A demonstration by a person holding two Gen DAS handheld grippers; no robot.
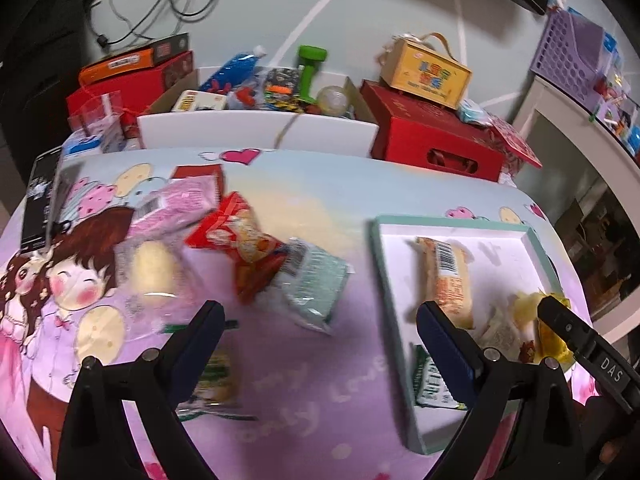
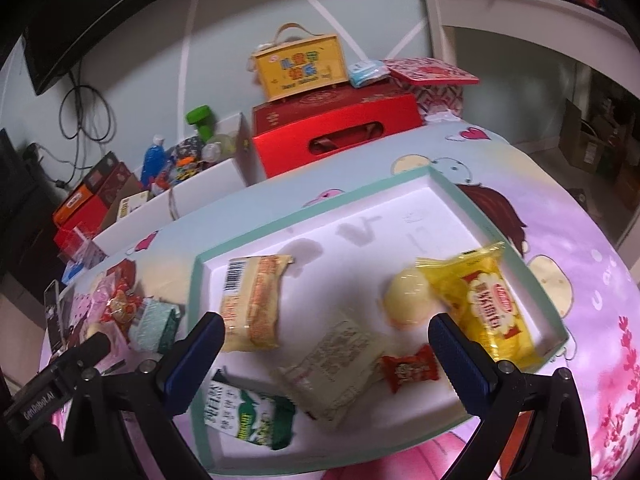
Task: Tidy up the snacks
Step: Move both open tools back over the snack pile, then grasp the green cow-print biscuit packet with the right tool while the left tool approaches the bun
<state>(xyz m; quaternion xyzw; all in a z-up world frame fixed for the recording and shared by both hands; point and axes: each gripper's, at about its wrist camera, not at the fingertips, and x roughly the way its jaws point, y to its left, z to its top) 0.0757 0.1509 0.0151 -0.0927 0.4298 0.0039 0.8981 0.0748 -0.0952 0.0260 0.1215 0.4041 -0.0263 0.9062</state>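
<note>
Snacks split between two spots: we count five packets plus a pale round one inside the teal-rimmed tray (image 2: 460,190), among them a yellow packet (image 2: 486,300) along its right wall and a green-and-white packet (image 2: 248,412) at its near left corner. Toward the tablecloth's (image 1: 304,412) left edge lie a red packet (image 1: 244,244), a mint packet (image 1: 316,280) and a pink packet (image 1: 180,204). Left gripper (image 1: 320,316) and right gripper (image 2: 326,332) both spread wide, grasping nothing.

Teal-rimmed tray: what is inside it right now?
The teal-rimmed tray holds an orange-and-cream packet, a green-and-white packet, a beige sachet, a small red candy, a yellow packet and a pale round snack. Anything beneath them is hidden.
</note>
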